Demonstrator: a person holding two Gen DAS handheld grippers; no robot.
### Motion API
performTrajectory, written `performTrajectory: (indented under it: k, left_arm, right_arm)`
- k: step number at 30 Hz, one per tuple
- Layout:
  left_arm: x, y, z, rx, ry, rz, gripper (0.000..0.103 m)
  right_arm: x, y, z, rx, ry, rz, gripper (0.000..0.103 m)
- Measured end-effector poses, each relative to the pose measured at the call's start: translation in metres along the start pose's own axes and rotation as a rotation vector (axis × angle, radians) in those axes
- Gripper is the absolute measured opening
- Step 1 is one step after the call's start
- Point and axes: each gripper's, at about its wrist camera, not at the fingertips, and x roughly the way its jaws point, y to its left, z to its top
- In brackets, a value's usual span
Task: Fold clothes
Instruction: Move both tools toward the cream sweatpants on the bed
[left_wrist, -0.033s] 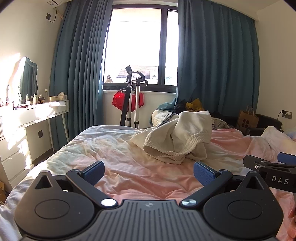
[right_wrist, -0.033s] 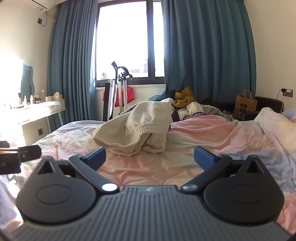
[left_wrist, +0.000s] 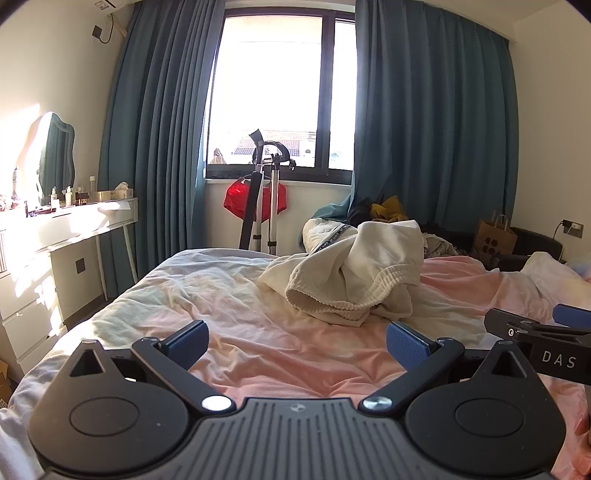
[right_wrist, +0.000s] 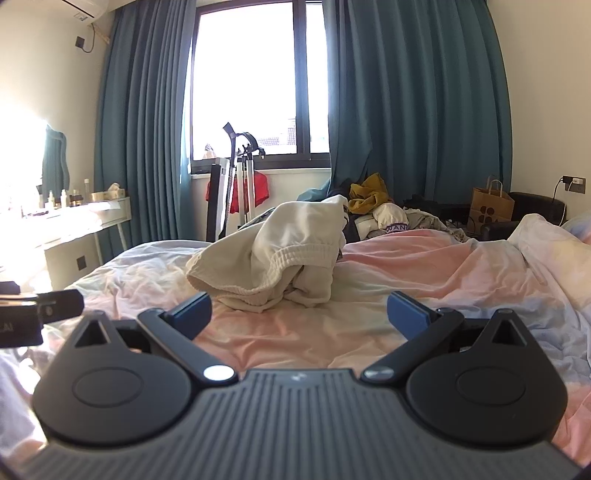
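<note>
Left wrist view. Left gripper (left_wrist: 297, 341) held low over the bed (left_wrist: 229, 295), blue-padded fingers (left_wrist: 186, 343) spread wide apart, nothing between them, only pink and pale wrinkled bedding below. Cream garment (left_wrist: 354, 280) crumpled in a heap on the bed, beyond the fingertips and a little toward the right finger, not touched; ribbed elastic hem gaping toward the camera. Right gripper (left_wrist: 546, 332) poking in at the right edge of this view, beside the garment and apart from it, lettering "DAS" on its body. Behind the garment: a pile of clothes (left_wrist: 384, 210) under the teal curtains (left_wrist: 424, 129), a bright window (left_wrist: 277, 92), a metal stand (left_wrist: 264, 192) with a red item (left_wrist: 236, 199) hung by it. Well left of the garment, a white dressing table (left_wrist: 74, 225) with bottles and a wavy mirror (left_wrist: 55, 158). Well right of it, a brown paper bag (left_wrist: 493, 240).

Right wrist view. Right gripper (right_wrist: 299, 314) likewise low over the bed (right_wrist: 406, 266), fingers (right_wrist: 406, 314) wide apart and empty. Garment (right_wrist: 288, 254) just beyond the left finger, left of centre, untouched. Left gripper (right_wrist: 44, 314) visible only as a dark tip at the left edge. Shown here and not in the other view: an air conditioner (right_wrist: 86, 7) at the top left corner, a white piece with purple lettering (right_wrist: 391, 221) in the pile behind the garment, more of the rumpled bedding to the right of it.
</note>
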Motion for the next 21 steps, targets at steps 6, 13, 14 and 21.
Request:
performTrajectory:
  k: [6, 13, 14, 21]
  left_arm:
    - [0.0026, -0.0043, -0.0024, 0.007, 0.007, -0.002, 0.103]
    - [0.0055, -0.0037, -0.0026, 0.003, 0.012, -0.010, 0.103]
    - [0.0064, -0.0032, -0.0029, 0.002, 0.013, -0.011, 0.103]
    - [0.0043, -0.0027, -0.0021, 0.000, 0.007, -0.014, 0.103]
  right_arm:
    - [0.0024, 0.0010, -0.0008, 0.008, -0.001, 0.011, 0.103]
    - [0.0077, 0.0032, -0.0009, 0.023, 0.008, 0.024, 0.103]
    - [0.0083, 0.0031, -0.0009, 0.025, 0.009, 0.025, 0.103]
    - [0.0060, 0.0007, 0.0002, 0.040, 0.007, 0.028, 0.103]
